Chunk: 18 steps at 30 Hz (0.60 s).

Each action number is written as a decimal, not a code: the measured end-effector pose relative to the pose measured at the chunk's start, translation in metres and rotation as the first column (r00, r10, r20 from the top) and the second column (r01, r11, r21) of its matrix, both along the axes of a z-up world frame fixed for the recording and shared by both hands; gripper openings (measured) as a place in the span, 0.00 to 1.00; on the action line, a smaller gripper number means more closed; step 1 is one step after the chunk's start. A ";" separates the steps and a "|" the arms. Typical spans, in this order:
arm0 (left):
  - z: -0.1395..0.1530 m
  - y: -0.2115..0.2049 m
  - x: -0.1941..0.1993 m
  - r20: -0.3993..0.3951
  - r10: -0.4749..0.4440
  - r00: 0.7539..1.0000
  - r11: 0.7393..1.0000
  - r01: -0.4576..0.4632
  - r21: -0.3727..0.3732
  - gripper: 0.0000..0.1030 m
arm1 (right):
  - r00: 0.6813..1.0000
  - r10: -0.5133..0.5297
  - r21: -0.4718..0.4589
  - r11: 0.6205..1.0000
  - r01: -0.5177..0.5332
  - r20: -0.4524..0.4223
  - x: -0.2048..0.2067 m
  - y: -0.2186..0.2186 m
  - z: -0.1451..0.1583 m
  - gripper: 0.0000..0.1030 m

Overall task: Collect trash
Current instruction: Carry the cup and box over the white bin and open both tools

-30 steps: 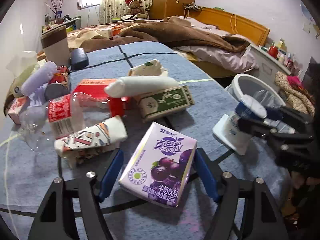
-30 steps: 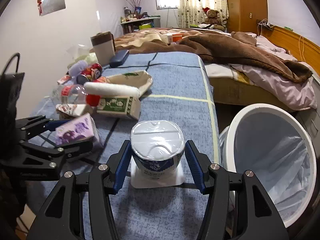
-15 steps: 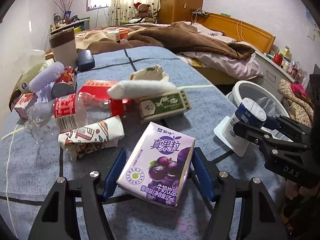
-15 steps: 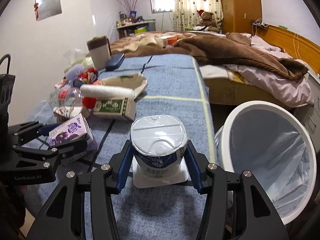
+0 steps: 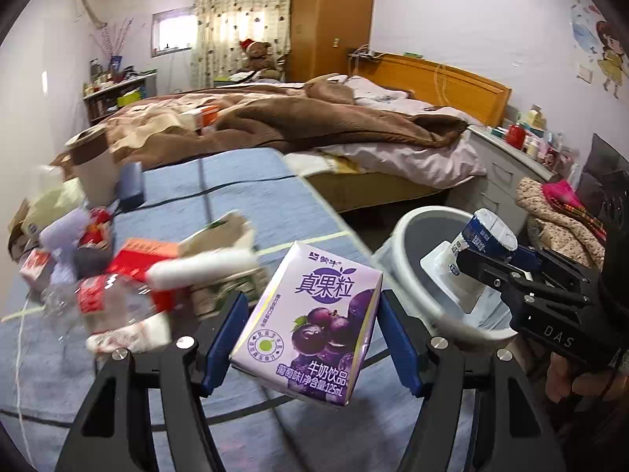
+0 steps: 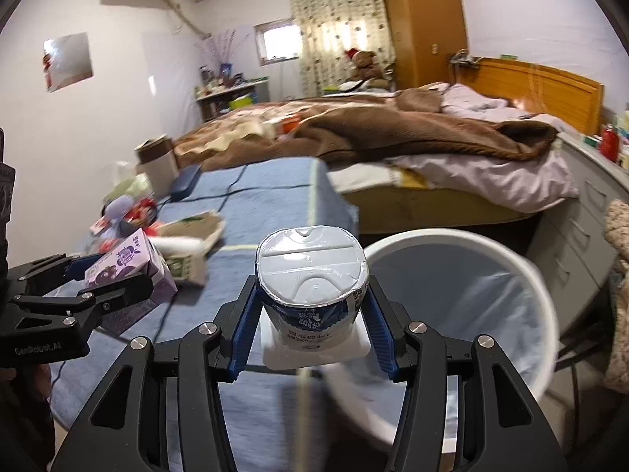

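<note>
Two items are riding clamped in your jaws, purple milk carton point(image 5: 310, 328) left, yogurt cup point(image 6: 312, 295) right, nearing the bin point(image 6: 542, 306) at lower right; litter pile point(image 5: 129, 283) at left is waiting.

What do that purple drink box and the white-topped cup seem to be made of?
The purple drink box looks like coated paperboard: sharp folded edges, flat printed faces, faint sheen. The cup looks like thin plastic with a printed label; its pale lid is probably foil, judging by its embossed, slightly crinkled, glossy surface.

Home bedroom, unmade bed point(image 5: 354, 129), wooden wardrobe point(image 5: 330, 19), curtained window point(image 6: 314, 27), teddy bear point(image 5: 255, 55)
</note>
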State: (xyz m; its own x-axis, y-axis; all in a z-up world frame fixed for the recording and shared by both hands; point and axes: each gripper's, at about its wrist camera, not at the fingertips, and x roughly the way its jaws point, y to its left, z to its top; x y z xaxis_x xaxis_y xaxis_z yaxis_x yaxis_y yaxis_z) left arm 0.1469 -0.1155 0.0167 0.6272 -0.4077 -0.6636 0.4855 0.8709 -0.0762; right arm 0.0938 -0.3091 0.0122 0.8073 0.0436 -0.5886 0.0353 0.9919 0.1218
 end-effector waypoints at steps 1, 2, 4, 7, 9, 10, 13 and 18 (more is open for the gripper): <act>0.001 -0.008 0.001 0.002 -0.008 1.000 1.000 0.008 0.001 0.68 | 1.000 -0.012 -0.004 1.000 0.012 0.001 0.000 -0.004 0.001 0.51; 0.003 -0.016 0.001 0.010 -0.016 1.000 1.000 0.016 0.003 0.68 | 0.999 -0.040 -0.008 0.999 0.040 0.007 -0.002 -0.015 0.002 0.51; 0.006 -0.032 -0.001 0.025 -0.045 0.999 0.999 0.045 0.000 0.68 | 0.999 -0.050 -0.009 0.999 0.050 0.004 -0.002 -0.019 0.002 0.51; 0.008 -0.056 0.001 0.027 -0.083 0.996 0.997 0.083 0.000 0.68 | 0.996 -0.089 -0.012 0.996 0.089 -0.008 -0.002 -0.036 0.000 0.51; 0.008 -0.070 0.002 0.022 -0.100 0.995 0.995 0.100 0.003 0.68 | 0.991 -0.132 -0.024 0.991 0.132 -0.032 -0.002 -0.049 -0.006 0.51; 0.008 -0.077 0.003 0.018 -0.111 0.994 0.994 0.111 -0.002 0.68 | 0.991 -0.132 -0.024 0.991 0.132 -0.032 -0.002 -0.049 -0.006 0.51; 0.004 -0.098 0.006 -0.001 -0.145 0.989 0.989 0.145 -0.009 0.68 | 0.982 -0.176 -0.033 0.984 0.174 -0.069 -0.001 -0.065 -0.016 0.51; -0.006 -0.131 0.007 -0.028 -0.199 0.980 0.980 0.200 0.004 0.68 | 0.965 -0.225 -0.036 0.974 0.223 -0.137 0.002 -0.088 -0.032 0.51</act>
State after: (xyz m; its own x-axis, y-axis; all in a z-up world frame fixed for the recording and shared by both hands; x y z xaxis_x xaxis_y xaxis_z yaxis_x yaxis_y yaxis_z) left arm 0.1544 -0.2462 0.0108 0.5155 -0.5182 -0.6825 0.6474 0.7573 -0.0860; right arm 0.0954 -0.3968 -0.0199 0.7050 -0.1422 -0.6948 0.2720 0.9590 0.0798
